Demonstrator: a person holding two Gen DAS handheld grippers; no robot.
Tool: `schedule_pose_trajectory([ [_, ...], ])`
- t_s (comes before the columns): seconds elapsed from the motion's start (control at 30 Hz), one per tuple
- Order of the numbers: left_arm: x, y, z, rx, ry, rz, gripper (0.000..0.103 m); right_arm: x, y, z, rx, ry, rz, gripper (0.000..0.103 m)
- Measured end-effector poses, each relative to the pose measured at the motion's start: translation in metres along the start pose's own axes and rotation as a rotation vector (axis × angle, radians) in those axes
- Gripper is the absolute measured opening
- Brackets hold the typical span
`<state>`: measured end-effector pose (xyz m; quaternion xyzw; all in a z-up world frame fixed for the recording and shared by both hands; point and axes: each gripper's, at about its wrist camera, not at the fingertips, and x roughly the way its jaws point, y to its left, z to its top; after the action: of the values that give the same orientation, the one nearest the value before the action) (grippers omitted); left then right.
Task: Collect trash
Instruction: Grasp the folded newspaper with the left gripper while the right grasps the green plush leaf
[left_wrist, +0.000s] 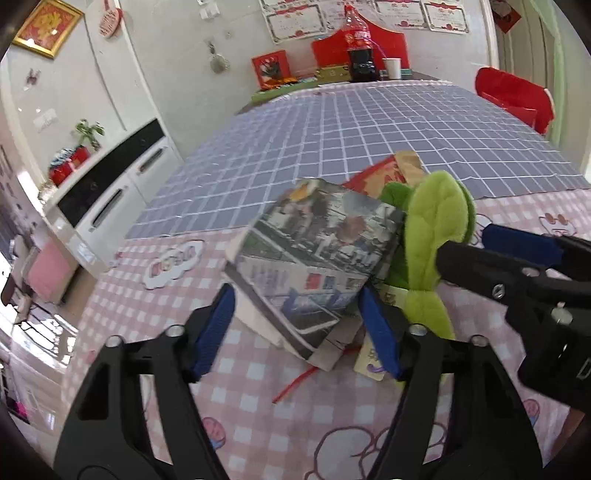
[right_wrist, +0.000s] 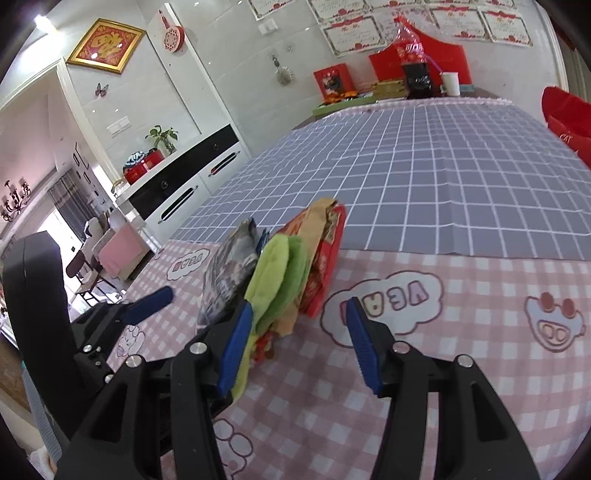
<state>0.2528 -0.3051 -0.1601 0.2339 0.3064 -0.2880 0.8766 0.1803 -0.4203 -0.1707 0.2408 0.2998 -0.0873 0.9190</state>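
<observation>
1. Bench (left_wrist: 332, 424): the largest item I have in view, covered near me by a pink checked cloth with cartoon prints and further off by a blue-grey grid cloth (left_wrist: 369, 129).

2. White cabinet (left_wrist: 110, 192) with dark panel, standing beside the bench at the wall; a small potted plant (left_wrist: 88, 131) and red containers on top.

3. Far end of the bench: a cola bottle (left_wrist: 360, 48), a white cup (left_wrist: 392, 68) just beside it, and red boxes against the wall.

4. Trash pile, on the pink cloth near the seam with the grid cloth. It holds a printed box (left_wrist: 314, 266) with a photo-like wrapper, tilted with one edge lifted; a green plush piece (left_wrist: 436, 229) touching its side; and a red and tan snack wrapper (right_wrist: 325, 251) leaning behind the plush.

5. My left tongs (left_wrist: 295, 332): the two blue pads straddle the near end of the printed box. The pad on the plush side sits against the box; the other pad shows a narrow gap, so I read these as released and not yet gripping.

6. My right tongs (right_wrist: 295, 343): standing released; one pad lies against the green plush, the other is clear over bare cloth with nothing between.

7. A red strip (left_wrist: 295, 384) lying on the cloth under the box edge.
</observation>
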Motion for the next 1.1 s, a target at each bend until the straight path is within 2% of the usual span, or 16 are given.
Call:
schedule_pose_trajectory([
  [0.1,0.006,0.007,0.001,-0.059,0.017,-0.081,0.040,0.005,0.003,0.003,-0.001,0.013,0.016,0.053],
  [0.27,0.008,0.008,0.002,-0.085,0.006,-0.103,0.030,0.009,0.011,0.009,-0.005,0.018,0.027,0.052],
  [0.37,0.000,0.012,0.000,-0.113,-0.029,-0.105,0.024,0.009,0.022,0.013,-0.023,0.000,0.021,0.050],
  [0.53,-0.016,0.031,-0.003,-0.189,-0.075,-0.131,0.017,0.016,0.039,0.017,-0.054,0.000,0.024,0.038],
  [0.6,-0.021,0.038,-0.006,-0.212,-0.083,-0.139,0.015,0.017,0.045,0.018,-0.070,-0.007,0.019,0.028],
  [0.63,-0.025,0.042,-0.008,-0.226,-0.092,-0.140,0.014,0.019,0.049,0.019,-0.076,-0.003,0.018,0.027],
  [0.9,-0.038,0.085,-0.033,-0.390,-0.099,-0.178,0.008,0.012,0.076,0.014,-0.115,-0.034,0.012,0.028],
  [1.0,-0.039,0.097,-0.042,-0.430,-0.098,-0.166,0.004,0.019,0.090,0.009,-0.155,-0.012,0.018,0.028],
  [1.1,-0.039,0.104,-0.048,-0.452,-0.101,-0.170,0.003,0.038,0.098,0.007,-0.185,0.044,-0.008,0.044],
])
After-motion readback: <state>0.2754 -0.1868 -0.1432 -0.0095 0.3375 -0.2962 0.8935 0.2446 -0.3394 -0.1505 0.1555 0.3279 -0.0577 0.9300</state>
